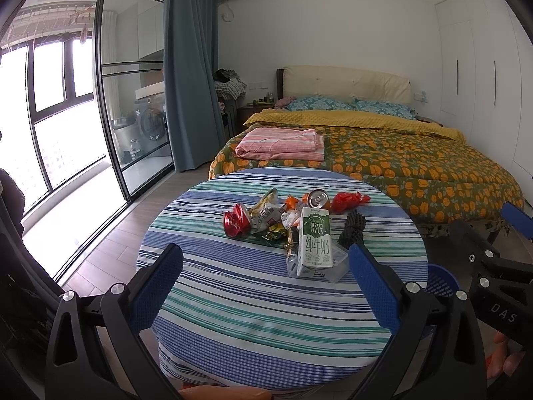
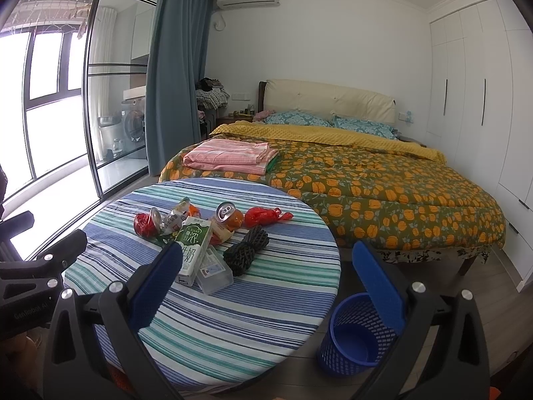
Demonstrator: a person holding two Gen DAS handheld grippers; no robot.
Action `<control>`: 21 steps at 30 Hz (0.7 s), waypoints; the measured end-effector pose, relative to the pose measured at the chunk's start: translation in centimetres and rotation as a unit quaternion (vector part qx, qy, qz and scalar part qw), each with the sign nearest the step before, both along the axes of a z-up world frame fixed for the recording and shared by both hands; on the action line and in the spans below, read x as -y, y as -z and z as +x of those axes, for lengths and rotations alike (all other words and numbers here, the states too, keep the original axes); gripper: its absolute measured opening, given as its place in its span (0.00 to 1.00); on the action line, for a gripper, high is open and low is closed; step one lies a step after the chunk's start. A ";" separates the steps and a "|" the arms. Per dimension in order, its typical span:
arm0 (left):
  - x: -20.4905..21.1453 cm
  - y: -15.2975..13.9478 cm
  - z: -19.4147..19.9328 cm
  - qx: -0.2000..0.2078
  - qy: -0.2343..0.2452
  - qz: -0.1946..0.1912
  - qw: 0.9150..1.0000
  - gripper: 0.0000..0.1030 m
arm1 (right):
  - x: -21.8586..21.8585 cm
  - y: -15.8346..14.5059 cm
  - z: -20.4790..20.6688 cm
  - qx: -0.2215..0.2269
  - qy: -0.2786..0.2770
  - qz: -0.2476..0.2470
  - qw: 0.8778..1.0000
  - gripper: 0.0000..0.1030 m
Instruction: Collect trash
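Note:
Trash lies in a heap on the round striped table point(image 1: 253, 300) point(image 2: 266, 286): a green-and-white milk carton point(image 1: 315, 241) point(image 2: 194, 250), a crushed red can point(image 1: 236, 221) point(image 2: 146, 224), an orange can point(image 1: 318, 199) point(image 2: 228, 215), a red plastic bag point(image 1: 348, 200) point(image 2: 265, 216), black foam netting point(image 1: 353, 228) point(image 2: 246, 253), a clear plastic box point(image 2: 215, 271) and several wrappers point(image 1: 266, 213). A blue mesh bin point(image 2: 358, 333) point(image 1: 441, 281) stands on the floor right of the table. My left gripper point(image 1: 266, 283) and right gripper point(image 2: 266, 280) are open and empty, short of the heap.
A bed point(image 2: 383, 193) with an orange-flowered quilt and folded pink cloth point(image 2: 230, 156) stands behind the table. Glass sliding doors point(image 1: 133, 100) and a blue curtain point(image 1: 190, 76) are at left, white wardrobes point(image 2: 483, 116) at right.

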State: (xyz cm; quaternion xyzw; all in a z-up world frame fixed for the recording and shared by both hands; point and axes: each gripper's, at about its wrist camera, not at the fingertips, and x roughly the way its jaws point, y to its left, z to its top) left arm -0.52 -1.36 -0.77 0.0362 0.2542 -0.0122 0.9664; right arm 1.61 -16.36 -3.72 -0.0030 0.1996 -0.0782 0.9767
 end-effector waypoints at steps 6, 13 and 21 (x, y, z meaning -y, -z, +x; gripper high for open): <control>-0.1 0.0 0.0 0.000 0.000 0.000 1.000 0.95 | 0.1 -0.1 -0.1 -0.001 0.000 0.001 1.000 0.96; 0.0 0.0 0.0 0.000 0.000 0.001 1.000 0.95 | 0.3 -0.1 -0.1 -0.001 0.001 0.002 1.000 0.96; -0.1 0.0 0.0 0.000 0.000 0.001 1.000 0.95 | 0.3 -0.1 -0.1 -0.001 0.001 0.001 1.000 0.96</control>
